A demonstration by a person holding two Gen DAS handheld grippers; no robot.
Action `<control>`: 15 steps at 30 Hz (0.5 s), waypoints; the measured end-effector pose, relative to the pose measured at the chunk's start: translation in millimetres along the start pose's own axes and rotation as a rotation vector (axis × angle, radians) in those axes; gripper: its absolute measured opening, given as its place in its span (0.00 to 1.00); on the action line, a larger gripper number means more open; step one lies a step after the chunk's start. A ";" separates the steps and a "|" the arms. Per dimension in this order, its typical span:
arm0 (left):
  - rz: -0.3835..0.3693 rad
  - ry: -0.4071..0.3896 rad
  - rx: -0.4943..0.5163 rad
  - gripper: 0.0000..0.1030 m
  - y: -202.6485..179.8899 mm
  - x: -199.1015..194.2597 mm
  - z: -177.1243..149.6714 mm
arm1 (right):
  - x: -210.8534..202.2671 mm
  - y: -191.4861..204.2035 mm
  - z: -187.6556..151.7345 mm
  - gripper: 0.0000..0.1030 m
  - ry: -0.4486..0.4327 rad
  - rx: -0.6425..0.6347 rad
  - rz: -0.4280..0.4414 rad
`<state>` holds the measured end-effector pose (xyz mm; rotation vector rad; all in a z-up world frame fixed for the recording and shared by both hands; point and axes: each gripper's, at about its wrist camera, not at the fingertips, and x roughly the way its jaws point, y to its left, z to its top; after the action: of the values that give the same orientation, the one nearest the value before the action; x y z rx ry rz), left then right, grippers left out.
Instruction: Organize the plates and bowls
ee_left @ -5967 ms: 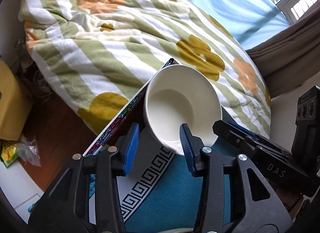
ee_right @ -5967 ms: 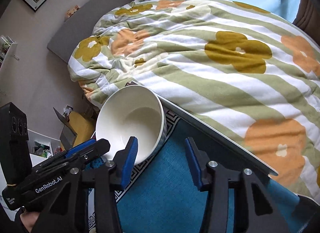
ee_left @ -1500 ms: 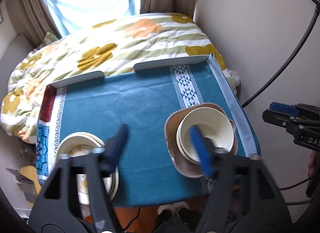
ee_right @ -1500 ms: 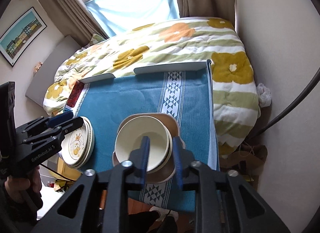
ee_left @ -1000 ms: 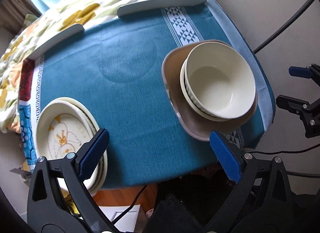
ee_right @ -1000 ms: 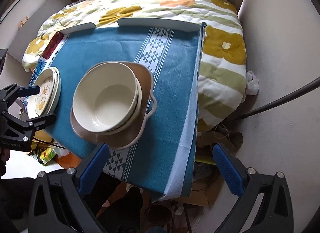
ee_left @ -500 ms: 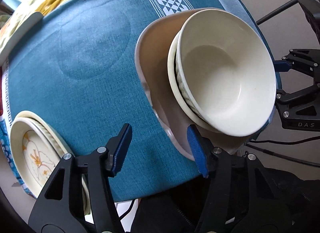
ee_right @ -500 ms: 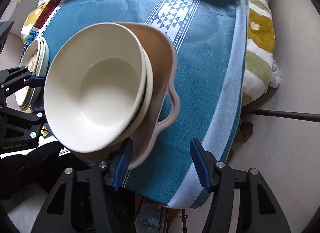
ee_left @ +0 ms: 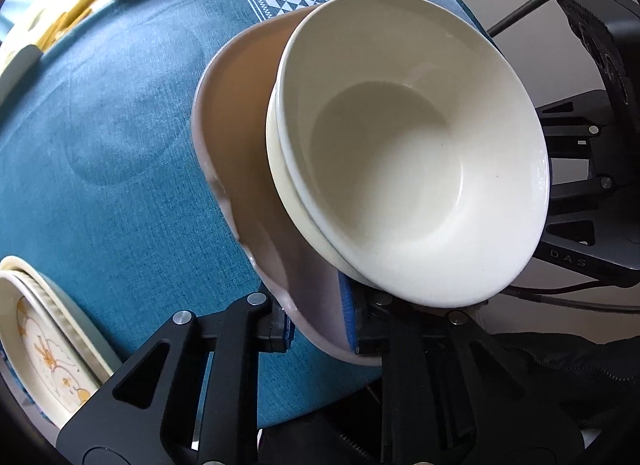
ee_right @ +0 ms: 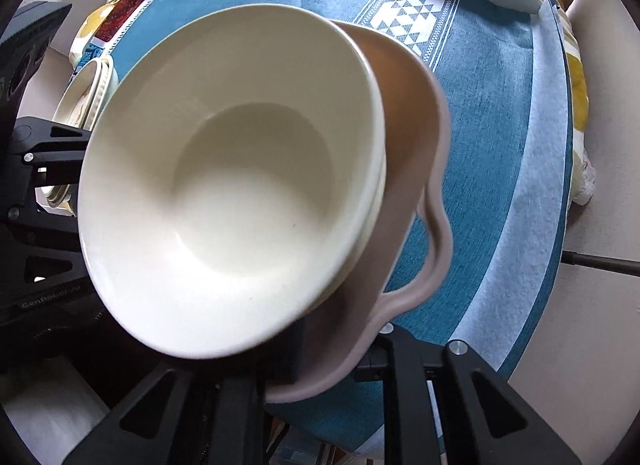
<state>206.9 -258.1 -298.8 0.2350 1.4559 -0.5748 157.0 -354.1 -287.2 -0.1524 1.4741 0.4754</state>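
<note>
A brown handled dish [ee_left: 248, 169] holds two nested cream bowls [ee_left: 404, 145] on the blue cloth. My left gripper [ee_left: 316, 323] is shut on the dish's near rim, blue pads either side of it. In the right wrist view the same dish [ee_right: 412, 153] and bowls [ee_right: 240, 185] fill the frame. My right gripper [ee_right: 332, 357] is shut on the dish's near rim by its handle [ee_right: 434, 257]; its pads are hidden under the bowls.
A stack of cream plates with a yellow pattern [ee_left: 44, 329] sits at the table's left front corner, also in the right wrist view [ee_right: 86, 89]. The blue cloth [ee_left: 120, 125] covers the table. A flowered duvet [ee_right: 576, 77] lies beyond the far edge.
Both grippers moved in onto the brown dish and closed on its near rim, left at one side, right at the handle side. The dish and bowls now fill both views.
</note>
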 end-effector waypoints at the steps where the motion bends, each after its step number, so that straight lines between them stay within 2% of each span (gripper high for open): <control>1: 0.017 -0.008 0.015 0.16 -1.6 -0.7 -0.9 | -1.0 2.3 -2.6 0.14 -0.008 -0.004 -0.003; 4: 0.066 -0.032 0.052 0.16 -12.4 -1.3 -4.8 | -3.4 5.3 -8.3 0.14 -0.031 -0.013 -0.021; 10: 0.093 -0.062 0.046 0.15 -16.7 -7.7 -9.7 | -9.8 15.0 -18.8 0.14 -0.068 -0.015 -0.035; 15: 0.113 -0.101 0.029 0.15 -11.0 -24.6 -20.4 | -19.2 11.9 -10.5 0.15 -0.099 -0.033 -0.036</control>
<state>183.5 -251.9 -275.2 0.3052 1.3280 -0.5089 142.3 -351.5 -267.3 -0.1782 1.3649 0.4720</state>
